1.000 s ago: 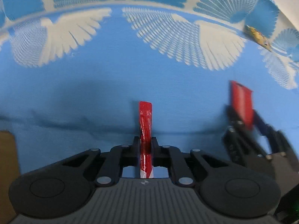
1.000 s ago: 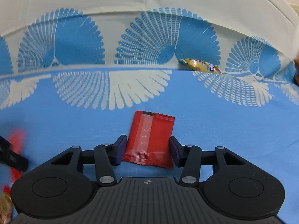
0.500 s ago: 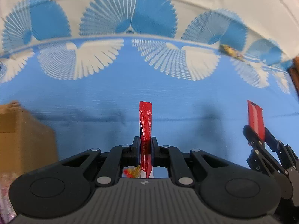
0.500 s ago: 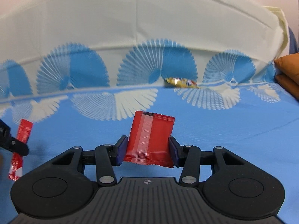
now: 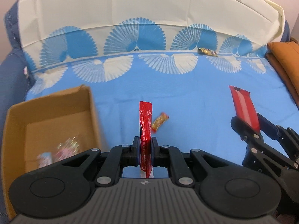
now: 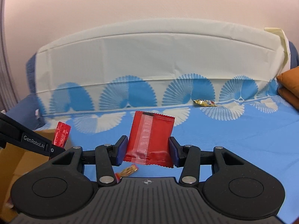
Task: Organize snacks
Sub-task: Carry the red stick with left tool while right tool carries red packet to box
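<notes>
My left gripper is shut on a thin red snack stick packet, held edge-on above the blue cloth. My right gripper is shut on a flat red snack packet; it also shows in the left wrist view. An open cardboard box sits at the left with a few wrapped snacks inside. A small orange-red candy lies on the cloth just past the left gripper, and shows under the right gripper. A yellow snack packet lies at the far back.
The blue and white patterned cloth covers a sofa seat and backrest. An orange cushion sits at the right edge. The left gripper's body reaches in at the left of the right wrist view.
Both grippers have lifted and pulled back with their packets. The cardboard box and the small candy have come into the left wrist view.
</notes>
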